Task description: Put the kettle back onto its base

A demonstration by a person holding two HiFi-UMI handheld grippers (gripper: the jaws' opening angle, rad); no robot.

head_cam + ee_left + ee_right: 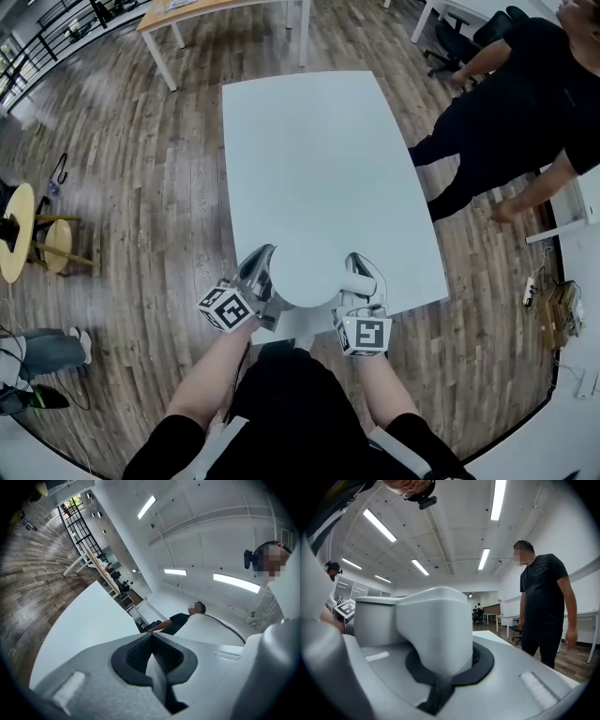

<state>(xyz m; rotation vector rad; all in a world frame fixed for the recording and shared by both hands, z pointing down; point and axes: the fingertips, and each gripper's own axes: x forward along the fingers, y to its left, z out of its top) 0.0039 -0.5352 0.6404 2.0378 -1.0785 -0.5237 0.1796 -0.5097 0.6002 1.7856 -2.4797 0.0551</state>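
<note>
A white kettle (305, 281) stands at the near edge of the white table (319, 150), between my two grippers. Its handle (361, 270) points right, and my right gripper (356, 283) is shut on it. In the right gripper view the thick white handle (433, 625) fills the gap between the pads, with the kettle body (377, 620) at its left. My left gripper (265, 272) is at the kettle's left side, shut on a thin lip (157, 677) there. The white lid dome (211, 632) rises just beyond. I cannot make out a separate base; anything under the kettle is hidden.
A person in black (525, 103) stands at the table's right side. Round stools (19, 230) and someone's shoes (47, 352) are on the wooden floor at the left. A wooden desk (187, 9) and office chairs (459, 37) stand farther off.
</note>
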